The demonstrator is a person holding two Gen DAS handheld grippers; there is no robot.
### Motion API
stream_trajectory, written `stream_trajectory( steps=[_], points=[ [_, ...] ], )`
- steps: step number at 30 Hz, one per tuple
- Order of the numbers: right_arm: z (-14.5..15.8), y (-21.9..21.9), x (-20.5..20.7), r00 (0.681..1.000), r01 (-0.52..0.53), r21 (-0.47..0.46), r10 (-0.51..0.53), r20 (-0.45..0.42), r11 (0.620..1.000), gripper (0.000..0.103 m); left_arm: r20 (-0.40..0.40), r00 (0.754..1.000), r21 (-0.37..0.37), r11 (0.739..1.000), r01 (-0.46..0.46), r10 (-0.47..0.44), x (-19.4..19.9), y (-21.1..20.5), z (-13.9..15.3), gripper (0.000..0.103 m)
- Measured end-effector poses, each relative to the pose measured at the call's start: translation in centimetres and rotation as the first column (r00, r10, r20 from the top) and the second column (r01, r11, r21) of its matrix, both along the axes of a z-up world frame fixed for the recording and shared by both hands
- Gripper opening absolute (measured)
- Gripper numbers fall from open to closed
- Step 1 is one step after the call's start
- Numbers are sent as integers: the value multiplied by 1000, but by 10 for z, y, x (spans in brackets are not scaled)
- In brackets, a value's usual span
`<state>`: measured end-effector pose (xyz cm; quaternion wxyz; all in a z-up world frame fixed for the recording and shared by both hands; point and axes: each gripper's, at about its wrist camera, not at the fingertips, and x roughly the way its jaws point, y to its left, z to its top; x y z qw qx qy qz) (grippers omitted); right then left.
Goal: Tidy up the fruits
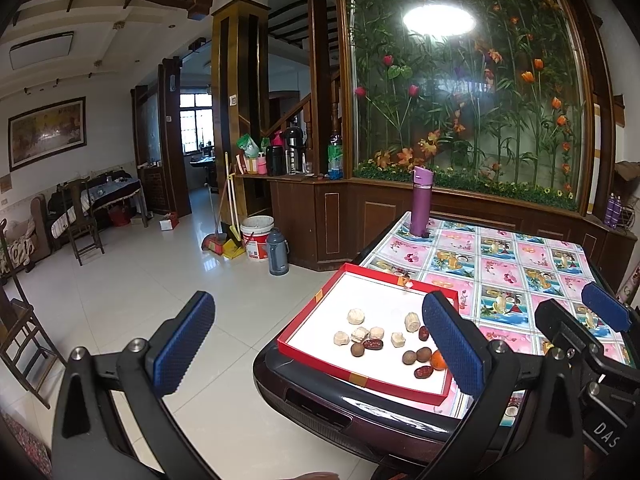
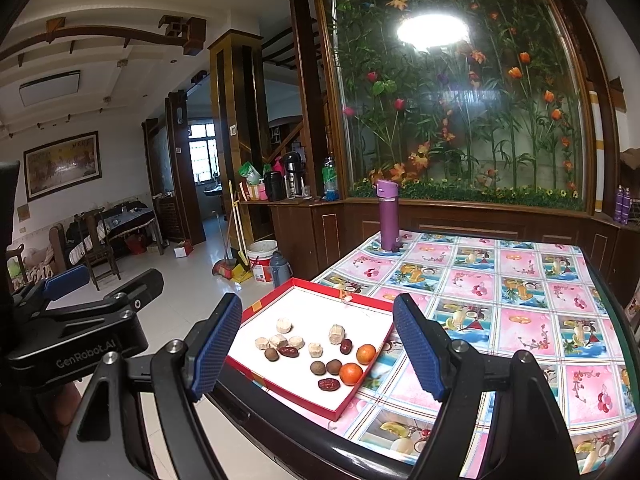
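A red tray (image 2: 280, 390) with a white inside lies at the table's near left corner. In it are two oranges (image 2: 351, 373), several pale chunks (image 2: 283, 326), brown longans (image 2: 318, 368) and red dates (image 2: 328, 385). My right gripper (image 2: 318, 346) is open and empty, short of the tray's near edge. My left gripper (image 1: 318, 344) is also open and empty, off the tray's (image 1: 360, 378) left front corner. Its right finger hides part of one orange (image 1: 438, 360). Each gripper shows at the edge of the other's view.
A purple bottle (image 2: 388, 216) stands at the far left corner of the table (image 2: 520, 320), which has a flowered cloth. Behind it is a wooden cabinet with a glass flower display. On the tiled floor to the left are a bucket (image 1: 256, 242), a grey flask (image 1: 277, 251), brooms and chairs.
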<state>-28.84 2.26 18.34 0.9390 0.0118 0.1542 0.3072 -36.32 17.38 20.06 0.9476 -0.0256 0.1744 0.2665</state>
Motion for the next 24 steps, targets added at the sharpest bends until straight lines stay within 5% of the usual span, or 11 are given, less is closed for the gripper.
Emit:
stream_trajectory(
  steps=[24],
  points=[
    [-15, 6, 20, 998, 3, -6, -3, -57, 1000, 78, -33, 999, -36, 999, 35, -36, 21, 3, -15, 103]
  ],
)
